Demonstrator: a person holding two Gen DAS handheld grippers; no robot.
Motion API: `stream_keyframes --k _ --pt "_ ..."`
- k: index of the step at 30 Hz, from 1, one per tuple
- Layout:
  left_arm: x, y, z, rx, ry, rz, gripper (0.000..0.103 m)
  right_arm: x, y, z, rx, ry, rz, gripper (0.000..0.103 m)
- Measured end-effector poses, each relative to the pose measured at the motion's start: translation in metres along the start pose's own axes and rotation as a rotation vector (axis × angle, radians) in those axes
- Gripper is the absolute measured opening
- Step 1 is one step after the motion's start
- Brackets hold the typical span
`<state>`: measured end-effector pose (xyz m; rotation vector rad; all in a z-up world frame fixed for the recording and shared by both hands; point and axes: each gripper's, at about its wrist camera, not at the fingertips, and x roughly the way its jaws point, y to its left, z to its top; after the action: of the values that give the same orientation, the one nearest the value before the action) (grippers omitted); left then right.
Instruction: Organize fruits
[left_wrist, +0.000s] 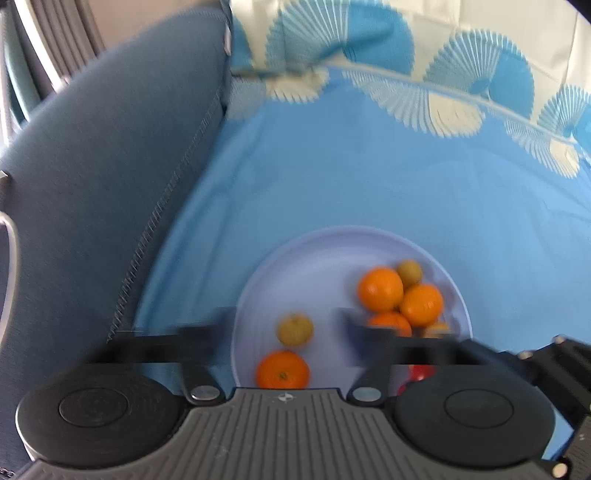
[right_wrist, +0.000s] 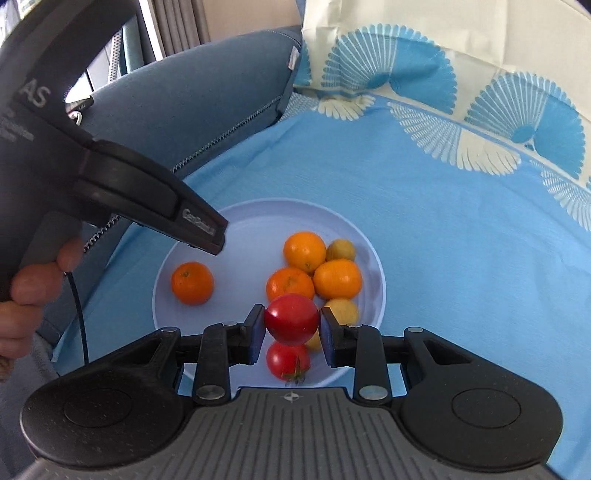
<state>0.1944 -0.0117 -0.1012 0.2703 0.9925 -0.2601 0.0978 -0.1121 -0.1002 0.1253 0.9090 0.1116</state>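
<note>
A: Left gripper (left_wrist: 284, 325)?
B: Fingers spread wide, empty, above the plate's (right_wrist: 236, 225) left side, though blurred.
A: Right gripper (right_wrist: 291, 326)?
B: Fingers flank a red tomato (right_wrist: 291, 319) above the plate's near edge; contact looks doubtful.

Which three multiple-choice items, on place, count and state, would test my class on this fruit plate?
1. Where is the upper red tomato? A on the cloth; B between the fingers of the right gripper; C on the cushion.
2. How many oranges lie on the plate? A two; B four; C six.
3. What state is the left gripper in? A wide open; B shut on an orange; C shut on a tomato.
B: a finger flanks each side. B: three clustered, one apart. A: fingers far apart, gripping nothing.
</note>
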Motion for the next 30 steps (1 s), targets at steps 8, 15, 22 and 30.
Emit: stream_keyframes --k 8,15,22,30 --pt "-0.050 0.017 -0.022 -0.022 -0.020 0.031 0.103 -0.040 0.003 -0.010 0.028 0.001 -0.030 0.087" --pt "-0.099 0.031 -0.065 -0.097 0.026 0.013 0.103 -0.087 0.019 -0.037 0.095 -0.012 -0.165 0.098" --pt "-0.135 0.021 -0.092 -0.044 -0.014 0.017 0.103 -0.131 0.030 -0.055 0.097 -0.077 -0.259 0.099" --pt "-0.158 0.015 -0.109 -0.054 -0.054 0.027 0.103 -0.161 0.037 -0.066 0.081 -0.155 -0.282 0.102"
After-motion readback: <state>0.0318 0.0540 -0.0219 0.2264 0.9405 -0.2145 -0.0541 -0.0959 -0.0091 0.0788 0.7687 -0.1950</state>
